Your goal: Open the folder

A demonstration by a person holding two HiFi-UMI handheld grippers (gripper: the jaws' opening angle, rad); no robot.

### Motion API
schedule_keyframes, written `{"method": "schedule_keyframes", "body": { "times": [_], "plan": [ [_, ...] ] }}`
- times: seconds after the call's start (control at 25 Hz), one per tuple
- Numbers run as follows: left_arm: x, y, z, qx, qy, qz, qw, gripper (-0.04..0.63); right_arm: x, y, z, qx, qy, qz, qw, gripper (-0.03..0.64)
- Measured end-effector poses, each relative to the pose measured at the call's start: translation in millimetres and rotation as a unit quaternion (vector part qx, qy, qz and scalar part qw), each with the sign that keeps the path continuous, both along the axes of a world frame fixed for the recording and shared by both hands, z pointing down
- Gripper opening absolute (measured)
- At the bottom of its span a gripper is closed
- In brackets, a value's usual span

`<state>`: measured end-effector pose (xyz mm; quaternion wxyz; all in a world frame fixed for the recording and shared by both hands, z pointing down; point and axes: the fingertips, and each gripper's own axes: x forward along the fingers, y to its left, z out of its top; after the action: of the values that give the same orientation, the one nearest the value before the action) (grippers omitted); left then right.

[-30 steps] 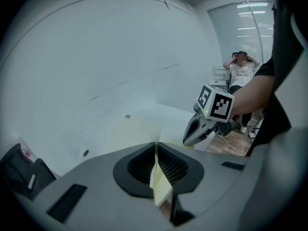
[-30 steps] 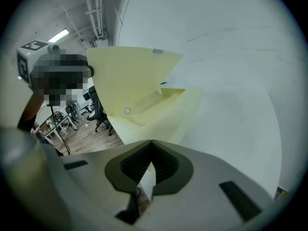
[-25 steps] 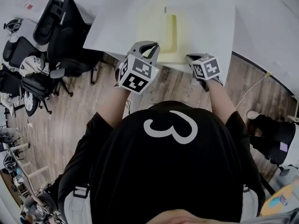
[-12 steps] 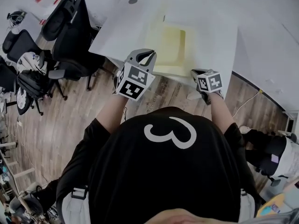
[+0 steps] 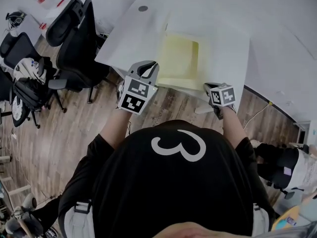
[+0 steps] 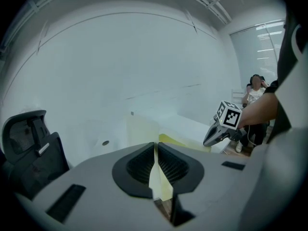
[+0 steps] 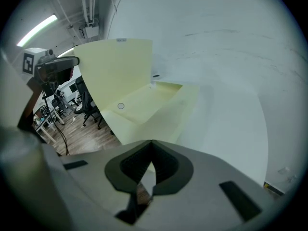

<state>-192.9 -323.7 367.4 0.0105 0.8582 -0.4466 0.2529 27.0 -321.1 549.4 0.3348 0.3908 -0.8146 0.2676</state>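
A pale yellow folder (image 5: pixel 178 63) lies at the near edge of the white table (image 5: pixel 129 33). My left gripper (image 5: pixel 148 66) is shut on the free edge of its cover, and a thin yellow sheet (image 6: pixel 158 177) shows pinched between the pads. In the right gripper view the cover (image 7: pixel 115 71) stands almost upright over the lower leaf (image 7: pixel 159 105), with the left gripper (image 7: pixel 57 66) at its left edge. My right gripper (image 5: pixel 208 87) sits at the folder's near right corner. Its jaws are closed with a pale sliver (image 7: pixel 146 173) of the lower leaf between them.
Black office chairs (image 5: pixel 74 38) crowd the wooden floor left of the table. A round cable hole (image 5: pixel 143 8) sits near the table's far left corner. A person (image 6: pixel 255 93) sits in the background of the left gripper view. A cable (image 5: pixel 260 108) trails on the floor at the right.
My left gripper has drawn left and toward me, carrying the cover's edge with it, and the folder has opened wider. The right gripper has stayed at the near corner.
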Motion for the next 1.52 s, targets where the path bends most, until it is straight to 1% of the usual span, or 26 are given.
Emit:
{"method": "schedule_keyframes", "body": {
  "times": [0.16,0.28,0.36,0.48,0.56,0.76,0.88,0.96,1.16,1.32,1.4,1.52],
  "plan": [
    [-18.1,0.2,1.6,0.005,-0.003,0.002,1.0000,0.021,0.4,1.0,-1.2,0.003,0.000,0.014,1.000,0.023],
    [-31.3,0.0,1.0,0.004,0.008,-0.003,1.0000,0.021,2.0,1.3,-2.4,0.001,-0.002,0.026,1.000,0.023],
    [-40.7,-0.9,2.5,0.004,0.016,-0.004,0.9999,0.021,2.1,1.1,-3.2,0.008,0.007,0.032,0.999,0.023],
    [-58.7,-2.1,7.0,0.004,0.017,-0.011,0.9998,0.021,0.0,1.2,-3.0,0.022,0.019,0.042,0.999,0.023],
    [-70.2,-2.7,10.3,0.002,0.018,-0.015,0.9997,0.025,0.1,1.0,-2.0,0.022,0.011,0.053,0.998,0.023],
    [-96.0,-3.9,21.3,-0.006,0.026,-0.019,0.9995,0.028,0.5,0.8,0.8,0.016,-0.025,0.083,0.996,0.023],
    [-109.7,-5.0,27.8,-0.013,0.032,-0.021,0.9992,0.032,1.0,2.5,-0.8,0.024,-0.020,0.101,0.994,0.023],
    [-117.4,-6.3,31.8,-0.019,0.042,-0.023,0.9987,0.034,1.6,2.8,-2.2,0.030,-0.022,0.114,0.993,0.023],
    [-139.3,-11.9,41.4,-0.043,0.084,-0.032,0.9950,0.034,2.0,0.9,-1.9,0.037,-0.034,0.138,0.989,0.023],
    [-155.2,-17.2,49.1,-0.060,0.103,-0.037,0.9921,0.037,0.7,-1.3,-3.9,0.038,-0.050,0.151,0.987,0.023],
    [-162.6,-18.9,55.0,-0.071,0.118,-0.043,0.9895,0.037,0.2,0.0,-5.0,0.037,-0.053,0.155,0.986,0.023],
    [-175.9,-22.3,65.0,-0.089,0.146,-0.056,0.9838,0.037,-2.6,0.9,-5.7,0.043,-0.044,0.151,0.987,0.023]
  ]
}}
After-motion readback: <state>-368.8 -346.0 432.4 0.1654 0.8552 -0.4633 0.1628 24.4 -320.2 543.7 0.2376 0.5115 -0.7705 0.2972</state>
